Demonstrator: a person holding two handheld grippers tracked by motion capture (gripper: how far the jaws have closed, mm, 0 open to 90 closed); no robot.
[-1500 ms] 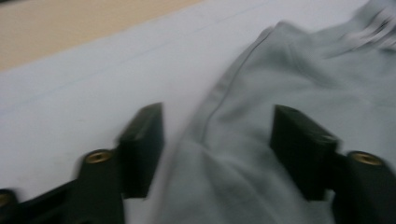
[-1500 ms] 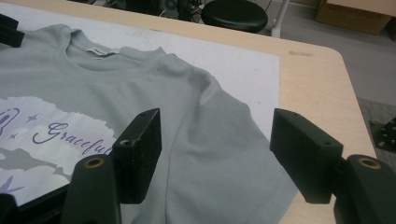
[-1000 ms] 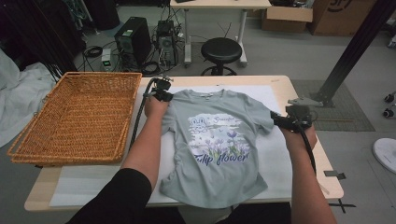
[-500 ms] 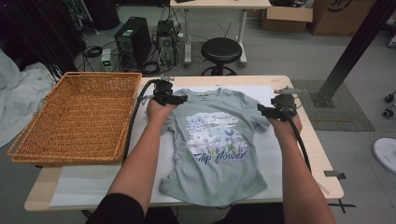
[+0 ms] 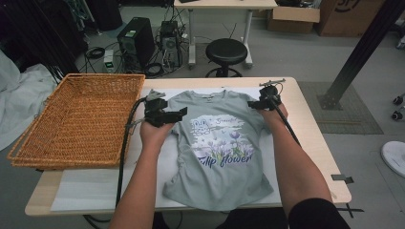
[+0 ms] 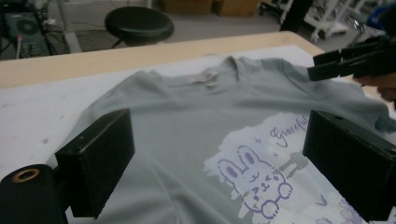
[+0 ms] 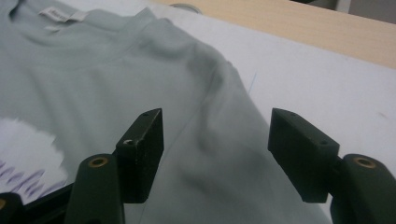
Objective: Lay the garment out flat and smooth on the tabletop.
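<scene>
- Grey-green cotton T-shirt (image 5: 220, 148) is lying face up in the middle of the high view, on the white sheet (image 5: 100, 188) covering the tabletop (image 5: 305, 102), collar toward the top of the frame and hem toward the bottom.
- Left claw (image 5: 180, 113) is hovering over the shirt's left shoulder, left of centre in the frame; its jaws have just been opening and are now standing spread, with nothing between them but the fabric lying below, as the left gripper view (image 6: 215, 163) is showing.
- Right claw (image 5: 252, 104) is sitting at the opposite shoulder, right of centre; in the right gripper view (image 7: 215, 154) its jaws are standing apart over a raised fold of sleeve cloth, closing a little but not pinching it.
- Wicker basket (image 5: 79, 119) is resting at the left of the frame, with no garment inside.
- Judging by this, the shirt is being spread and straightened: the body looks mostly flat, the left side still wrinkled. Folding and any move toward the basket appear not yet begun.
</scene>
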